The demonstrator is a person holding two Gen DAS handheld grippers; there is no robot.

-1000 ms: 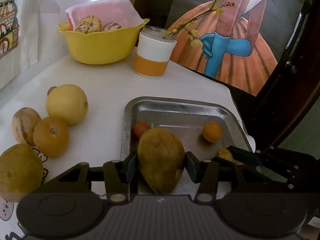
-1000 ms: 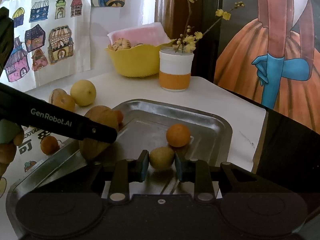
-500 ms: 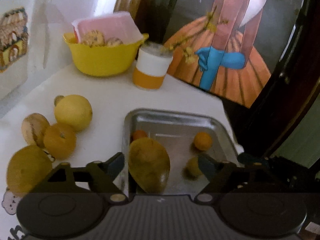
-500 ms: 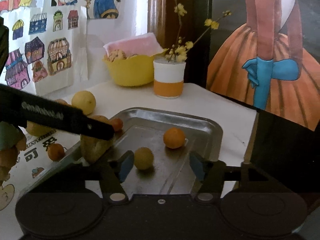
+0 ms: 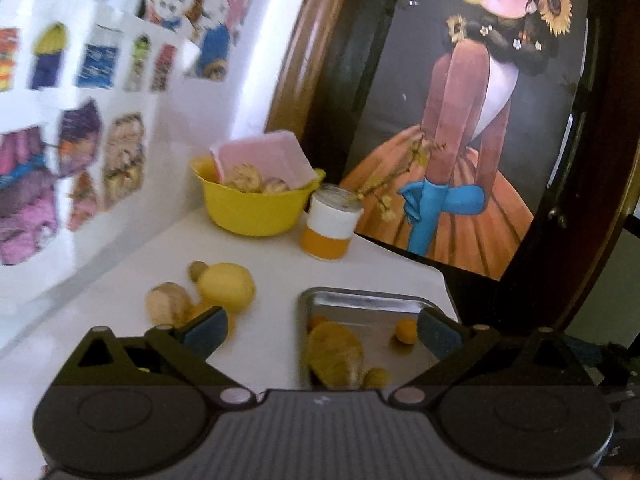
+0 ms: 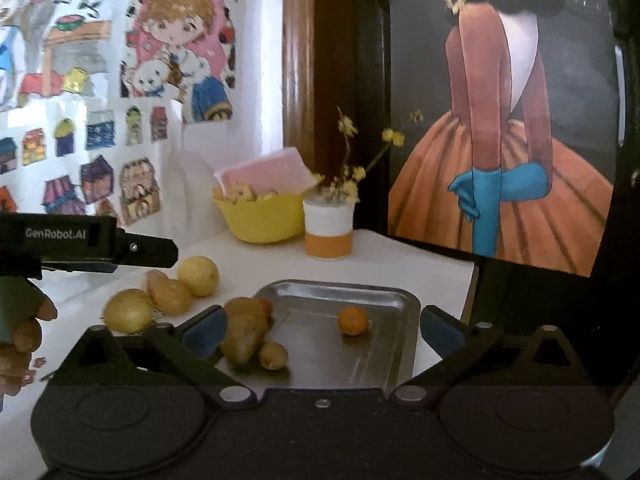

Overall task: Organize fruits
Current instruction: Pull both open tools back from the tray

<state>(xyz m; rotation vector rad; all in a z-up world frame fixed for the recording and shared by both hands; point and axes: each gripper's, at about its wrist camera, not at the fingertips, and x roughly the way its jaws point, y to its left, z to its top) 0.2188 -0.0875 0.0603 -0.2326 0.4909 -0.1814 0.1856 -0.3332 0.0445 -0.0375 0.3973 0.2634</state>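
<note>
A second earlier the left gripper (image 5: pixel 320 326) had pinched the large brownish mango (image 5: pixel 335 354) and the right gripper (image 6: pixel 320 330) had closed on the small yellow-green fruit (image 6: pixel 273 355). By this moment both had let go and drawn back and upward, fingers spread wide and holding nothing, and the two fruits lay on the metal tray (image 6: pixel 400 300).

Around the tray, the white table (image 5: pixel 272 312) carried a yellow bowl (image 5: pixel 252 212) with a pink cloth, and a white-and-orange cup (image 6: pixel 328 234) holding a flowering twig just beside it. A lemon (image 5: pixel 227 287) and other loose fruits sat in a cluster left of the tray, near the left gripper's blue pad; in the blurred left wrist view their number was hard to tell, perhaps three or four. In the right wrist view the left gripper's black body (image 6: pixel 92 244) and the person's hand (image 6: pixel 24 328) reached in from the left edge, above the loose fruits.

The mango rested at the tray's left side, narrow end toward the camera, touching the small yellow-green fruit. A small red-orange fruit (image 6: pixel 265 305) sat just behind the mango, and a small orange (image 6: pixel 352 320) lay apart near the tray's middle.
</note>
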